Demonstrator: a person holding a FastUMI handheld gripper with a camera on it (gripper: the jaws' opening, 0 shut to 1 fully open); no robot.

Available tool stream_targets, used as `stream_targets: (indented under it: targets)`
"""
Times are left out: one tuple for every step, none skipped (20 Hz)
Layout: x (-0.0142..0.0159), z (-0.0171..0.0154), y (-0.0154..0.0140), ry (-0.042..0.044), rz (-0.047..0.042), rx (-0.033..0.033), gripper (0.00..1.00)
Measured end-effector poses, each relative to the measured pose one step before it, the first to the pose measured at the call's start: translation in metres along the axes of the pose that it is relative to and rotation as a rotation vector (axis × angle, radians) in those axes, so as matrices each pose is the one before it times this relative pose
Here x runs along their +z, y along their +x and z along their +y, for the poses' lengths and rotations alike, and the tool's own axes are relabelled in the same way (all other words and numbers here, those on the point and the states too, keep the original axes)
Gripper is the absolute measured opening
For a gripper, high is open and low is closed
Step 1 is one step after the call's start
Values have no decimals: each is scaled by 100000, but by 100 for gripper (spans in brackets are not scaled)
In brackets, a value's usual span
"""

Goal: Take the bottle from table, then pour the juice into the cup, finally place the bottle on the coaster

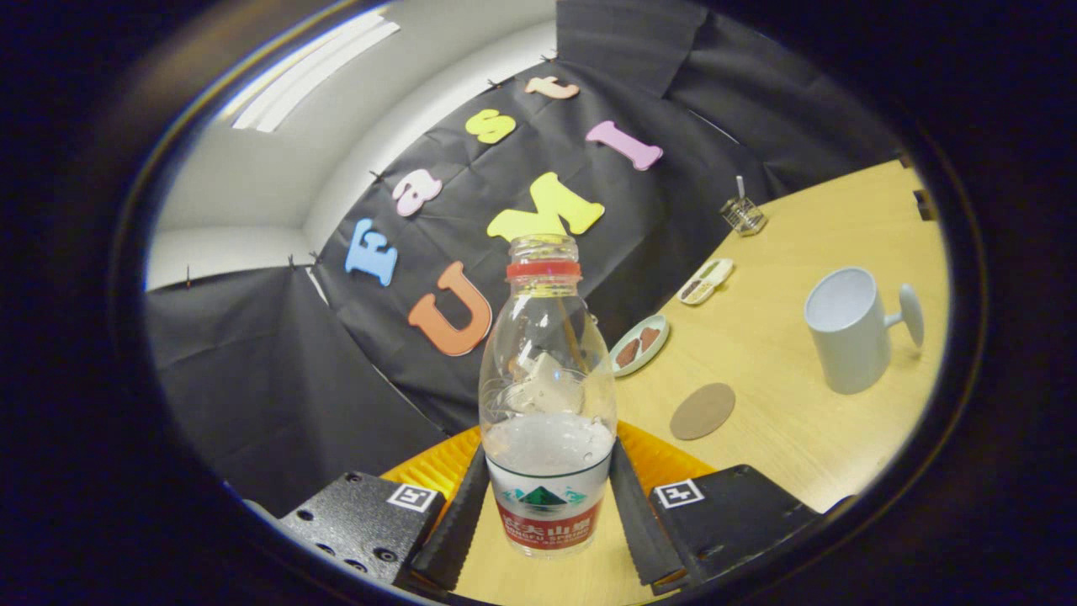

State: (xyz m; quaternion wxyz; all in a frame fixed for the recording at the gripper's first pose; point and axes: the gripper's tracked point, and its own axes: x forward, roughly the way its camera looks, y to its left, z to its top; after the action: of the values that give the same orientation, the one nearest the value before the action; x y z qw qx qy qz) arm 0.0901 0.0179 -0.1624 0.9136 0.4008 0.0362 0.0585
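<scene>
The bottle (pixel 547 404) stands upright (neck up, uncapped), clamped low between the gripper (pixel 547 522) fingers.

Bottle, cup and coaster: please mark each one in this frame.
bottle (pixel 547 370): gripper view, on its clear body above the label, between the claw's fingers.
cup (pixel 846 337): gripper view, on its outer wall, beyond the fingers.
coaster (pixel 702 411): gripper view, on its flat round top, between bottle and cup.
</scene>
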Motion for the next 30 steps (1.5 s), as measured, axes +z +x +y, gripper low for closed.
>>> stream_targets:
  targets:
    - [431, 65, 91, 5680, 217, 615, 79]
    - [426, 212, 121, 5569, 309, 1612, 79]
    - [7, -63, -214, 4120, 436, 502, 79]
    - [141, -60, -148, 3859, 801, 662, 79]
    - [171, -57, -206, 3051, 344, 322, 79]
    - [455, -112, -165, 3095, -86, -102, 79]
    - [453, -19, 81, 1881, -13, -336, 78]
    - [446, -84, 363, 1863, 55, -473, 78]
    - [190, 2, 58, 1582, 87, -66, 78]
    - [97, 37, -6, 2555, 664, 282, 78]
    - [273, -265, -50, 3745, -405, 283, 79]
    - [360, -54, -90, 4561, -490, 1075, 79]
    - [326, 5, -92, 5687, -456, 1325, 79]
    - [180, 30, -120, 4239, -174, 822, 79]
    - [438, 187, -155, 4637, -507, 547, 79]
    - [345, -84, -28, 3593, -692, -274, 78]
    - [162, -143, -139, 2680, -382, -557, 78]
    - [329, -72, -117, 2736, -908, -246, 78]
    - [327, 261, 68, 2301, -876, 395, 78]
    - [441, 331, -90, 2408, -1031, 1166, 78]
    - [376, 267, -74, 2291, -1041, 1062, 79]
    - [200, 123, -113, 2259, -486, 1016, 78]
    - [85, -11, 19, 2719, -162, 503, 78]
    - [234, -117, -136, 2421, -369, -43, 78]
    - [415, -325, 205, 2648, -405, -470, 78]
    - [380, -299, 139, 2024, -603, -471, 78]
    - [181, -206, 126, 2049, -548, -270, 78]
    - [285, -219, 97, 2029, -772, -399, 78]
    - [347, -20, 97, 1544, -640, 91, 79]
    - [175, -46, 66, 991, -587, 249, 78]
